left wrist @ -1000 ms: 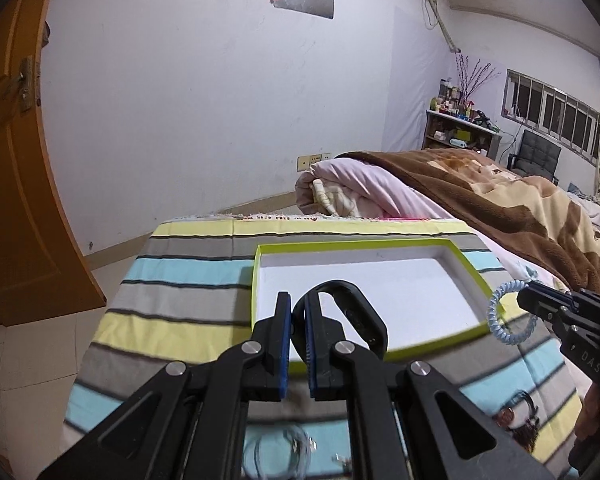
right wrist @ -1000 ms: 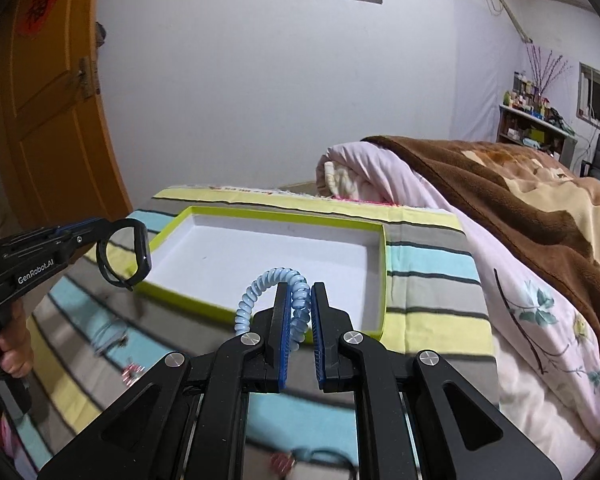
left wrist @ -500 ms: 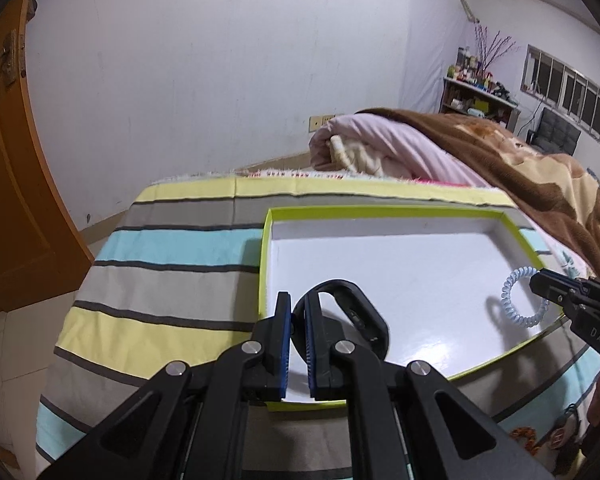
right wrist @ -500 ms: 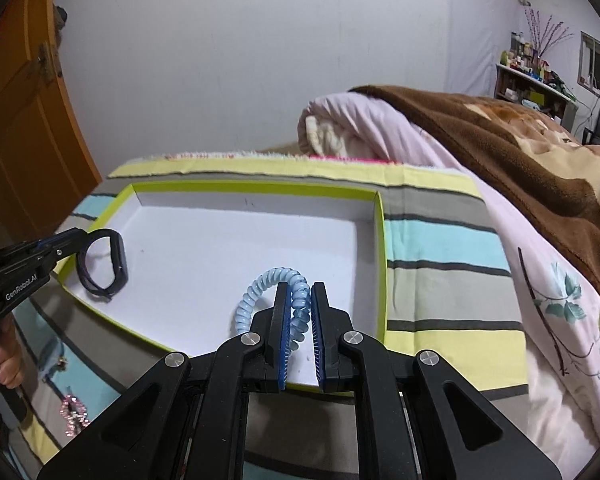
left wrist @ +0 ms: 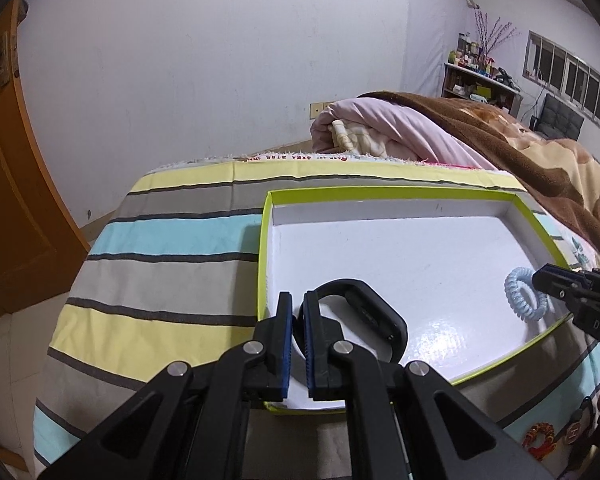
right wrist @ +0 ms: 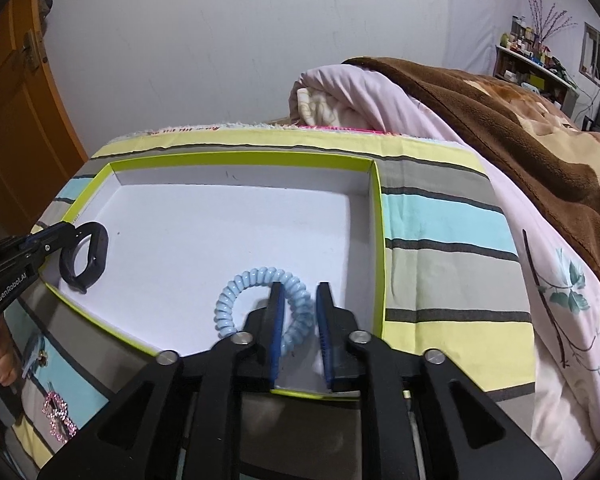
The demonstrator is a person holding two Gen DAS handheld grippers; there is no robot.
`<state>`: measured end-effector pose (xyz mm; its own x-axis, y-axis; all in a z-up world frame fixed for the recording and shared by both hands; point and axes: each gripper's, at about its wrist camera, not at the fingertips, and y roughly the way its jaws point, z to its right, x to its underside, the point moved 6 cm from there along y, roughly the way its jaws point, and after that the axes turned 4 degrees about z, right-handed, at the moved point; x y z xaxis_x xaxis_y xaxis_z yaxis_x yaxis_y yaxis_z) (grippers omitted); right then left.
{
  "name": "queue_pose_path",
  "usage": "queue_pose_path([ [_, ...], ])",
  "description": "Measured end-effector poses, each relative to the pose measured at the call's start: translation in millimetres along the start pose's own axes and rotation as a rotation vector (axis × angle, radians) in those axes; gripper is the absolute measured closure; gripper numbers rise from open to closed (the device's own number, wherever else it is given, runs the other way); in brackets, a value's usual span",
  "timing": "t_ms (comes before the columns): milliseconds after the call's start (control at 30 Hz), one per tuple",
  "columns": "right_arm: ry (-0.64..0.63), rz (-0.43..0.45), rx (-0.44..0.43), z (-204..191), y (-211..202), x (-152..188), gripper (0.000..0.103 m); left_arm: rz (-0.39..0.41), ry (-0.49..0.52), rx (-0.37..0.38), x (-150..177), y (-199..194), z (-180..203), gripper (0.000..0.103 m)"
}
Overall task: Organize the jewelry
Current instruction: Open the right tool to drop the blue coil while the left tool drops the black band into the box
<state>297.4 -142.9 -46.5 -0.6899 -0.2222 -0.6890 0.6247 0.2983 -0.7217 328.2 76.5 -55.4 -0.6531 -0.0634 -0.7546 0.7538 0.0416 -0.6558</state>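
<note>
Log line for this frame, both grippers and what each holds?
left gripper: shut on black band | right gripper: open, blue coil bracelet released | both over white tray

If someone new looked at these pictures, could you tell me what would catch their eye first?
Probably the white tray with the lime-green rim on the striped cloth. Over its near right part, the right hand-held gripper stands open around a pale blue coil bracelet. At the tray's left edge, the left hand-held gripper pinches a black band.
</note>
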Motion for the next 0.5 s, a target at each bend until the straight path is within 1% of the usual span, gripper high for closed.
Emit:
queue_pose_path([
  [33, -0.001, 0.004, -0.001, -1, -1, 0, 0.073, 0.000, -0.001, 0.002, 0, -1, 0, 0.097],
  [100, -0.002, 0.013, -0.002, -2, -5, -1, 0.071, 0.004, -0.007, 0.013, 0, -2, -1, 0.097],
  [300, -0.007, 0.079, -0.022, -9, -37, -3, 0.070, 0.048, -0.020, 0.030, -2, -24, -6, 0.097],
  [400, -0.003, 0.116, -0.042, -14, -58, 0, 0.070, 0.074, -0.029, 0.033, -1, -43, -8, 0.097],
  [500, 0.001, 0.147, -0.058, -19, -83, 10, 0.070, 0.106, -0.030, 0.039, 4, -66, -8, 0.097],
])
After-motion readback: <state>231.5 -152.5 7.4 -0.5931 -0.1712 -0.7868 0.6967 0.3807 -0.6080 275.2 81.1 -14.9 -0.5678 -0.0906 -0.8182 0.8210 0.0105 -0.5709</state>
